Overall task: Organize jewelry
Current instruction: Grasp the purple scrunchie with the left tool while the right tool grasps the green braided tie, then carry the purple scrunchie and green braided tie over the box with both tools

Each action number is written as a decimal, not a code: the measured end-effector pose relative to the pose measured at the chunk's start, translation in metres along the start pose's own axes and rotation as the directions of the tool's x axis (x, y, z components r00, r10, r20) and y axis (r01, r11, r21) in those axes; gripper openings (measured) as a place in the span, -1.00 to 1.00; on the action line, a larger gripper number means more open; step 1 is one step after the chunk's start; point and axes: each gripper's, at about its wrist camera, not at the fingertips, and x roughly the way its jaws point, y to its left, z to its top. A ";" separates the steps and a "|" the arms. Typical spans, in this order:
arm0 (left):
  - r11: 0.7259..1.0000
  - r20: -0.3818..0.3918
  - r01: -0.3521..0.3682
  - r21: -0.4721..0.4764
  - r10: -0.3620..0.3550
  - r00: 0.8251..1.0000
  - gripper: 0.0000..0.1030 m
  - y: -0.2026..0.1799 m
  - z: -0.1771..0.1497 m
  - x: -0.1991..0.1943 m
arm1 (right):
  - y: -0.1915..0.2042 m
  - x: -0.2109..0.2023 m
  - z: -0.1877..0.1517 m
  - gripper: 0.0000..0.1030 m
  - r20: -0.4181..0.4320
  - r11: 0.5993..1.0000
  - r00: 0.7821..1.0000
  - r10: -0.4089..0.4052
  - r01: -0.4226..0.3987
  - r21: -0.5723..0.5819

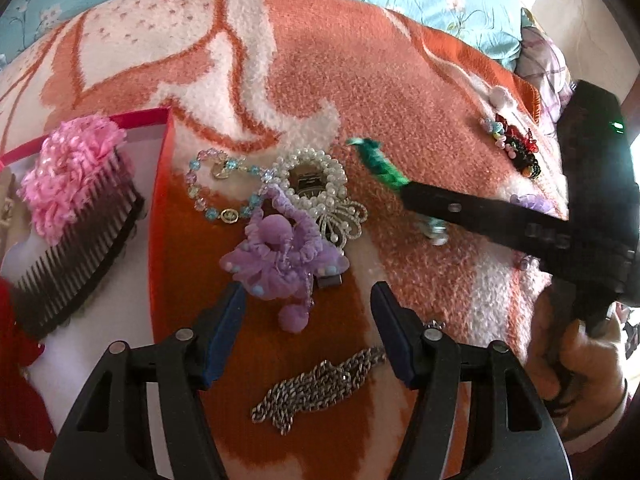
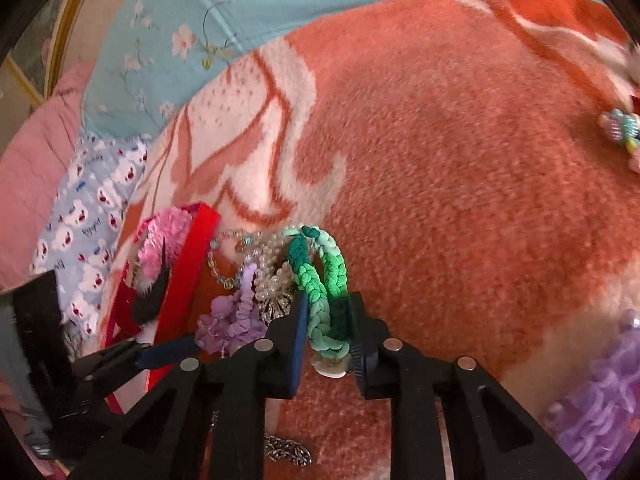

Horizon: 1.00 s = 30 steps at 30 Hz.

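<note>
My right gripper (image 2: 326,300) is shut on a green braided bracelet (image 2: 320,276) and holds it above the orange blanket; the bracelet also shows in the left wrist view (image 1: 378,162). My left gripper (image 1: 308,292) is open and empty, just short of a purple flower hair clip (image 1: 280,258). Beyond the clip lie a pearl bracelet (image 1: 316,178), a rhinestone butterfly brooch (image 1: 344,216) and a pastel bead bracelet (image 1: 216,184). A silver chain (image 1: 316,384) lies between my left fingers. A red box (image 1: 160,184) at left holds a pink flower comb (image 1: 76,200).
A cluster of colourful clips (image 1: 516,144) and a pale purple piece (image 1: 532,202) lie at the far right of the blanket (image 1: 360,80). A purple frilly item (image 2: 600,392) lies at the right. Blue floral bedding (image 2: 240,12) lies behind the blanket.
</note>
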 end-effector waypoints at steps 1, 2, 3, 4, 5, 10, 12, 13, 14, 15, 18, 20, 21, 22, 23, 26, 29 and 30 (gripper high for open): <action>1.000 -0.006 -0.002 0.003 0.002 1.000 0.09 -0.001 0.001 0.003 | -0.002 -0.005 -0.001 -0.62 0.011 1.000 1.000 0.006 -0.006 0.010; 1.000 -0.007 -0.012 0.005 0.012 1.000 0.09 -0.003 0.001 0.005 | -0.004 -0.009 -0.001 -0.62 0.018 1.000 1.000 0.007 -0.007 0.015; 0.999 -0.009 -0.031 0.010 0.031 0.999 0.09 -0.004 0.001 0.007 | -0.006 -0.012 -0.001 -0.62 0.027 1.000 1.000 0.012 -0.012 0.023; 0.999 -0.011 -0.045 0.014 0.046 0.999 0.03 -0.005 0.002 0.008 | -0.007 -0.015 -0.001 -0.62 0.035 0.999 0.999 0.017 -0.018 0.032; 0.998 -0.010 -0.060 0.015 0.060 0.998 -0.12 -0.006 0.002 0.010 | -0.009 -0.019 -0.002 -0.62 0.043 0.999 0.999 0.017 -0.019 0.037; 1.000 -0.006 -0.019 -0.019 0.019 1.000 -0.90 0.002 0.002 0.005 | -0.013 -0.033 -0.005 -0.62 0.079 0.997 0.996 0.034 -0.040 0.070; 1.000 0.013 -0.023 -0.013 0.023 1.000 -0.90 0.001 0.000 -0.001 | -0.012 -0.038 -0.007 -0.62 0.087 0.996 0.995 0.038 -0.045 0.073; 1.000 0.026 -0.011 -0.016 0.012 1.000 -0.90 0.001 -0.001 -0.006 | -0.011 -0.041 -0.008 -0.62 0.093 0.996 0.995 0.046 -0.053 0.075; 1.000 0.035 -0.008 -0.017 0.009 0.999 -0.90 0.002 -0.001 -0.009 | -0.011 -0.043 -0.009 -0.62 0.096 0.995 0.994 0.049 -0.056 0.077; 1.000 0.050 -0.007 -0.016 0.008 0.999 -0.90 0.002 -0.003 -0.014 | -0.011 -0.045 -0.010 -0.62 0.099 0.995 0.994 0.050 -0.058 0.076; 1.000 0.077 0.012 -0.019 -0.011 0.997 -0.90 0.002 -0.005 -0.028 | -0.008 -0.052 -0.015 -0.62 0.112 0.995 0.992 0.055 -0.064 0.078; 0.999 0.092 0.025 -0.026 -0.023 0.995 -0.91 0.003 -0.007 -0.037 | -0.008 -0.056 -0.017 -0.62 0.119 0.994 0.991 0.059 -0.069 0.082; 0.999 0.098 0.032 -0.029 -0.029 0.995 -0.91 0.004 -0.008 -0.041 | -0.008 -0.058 -0.019 -0.62 0.122 0.993 0.990 0.064 -0.075 0.087; 0.999 0.105 0.036 -0.031 -0.032 0.994 -0.91 0.005 -0.009 -0.045 | -0.008 -0.061 -0.020 -0.62 0.126 0.993 0.990 0.066 -0.078 0.090; 0.999 0.117 0.038 -0.036 -0.033 0.993 -0.91 0.006 -0.011 -0.051 | -0.007 -0.063 -0.022 -0.62 0.128 0.993 0.990 0.065 -0.076 0.087; 0.997 0.132 0.055 -0.048 -0.048 0.990 -0.91 0.009 -0.013 -0.060 | -0.003 -0.070 -0.027 -0.62 0.132 0.994 0.989 0.068 -0.079 0.081; 0.996 0.149 0.071 -0.063 -0.061 0.987 -0.91 0.012 -0.014 -0.070 | 0.001 -0.075 -0.029 -0.62 0.138 0.993 0.988 0.071 -0.082 0.081; 0.995 0.160 0.077 -0.066 -0.065 0.985 -0.91 0.013 -0.014 -0.076 | 0.003 -0.076 -0.030 -0.62 0.140 0.993 0.988 0.072 -0.083 0.078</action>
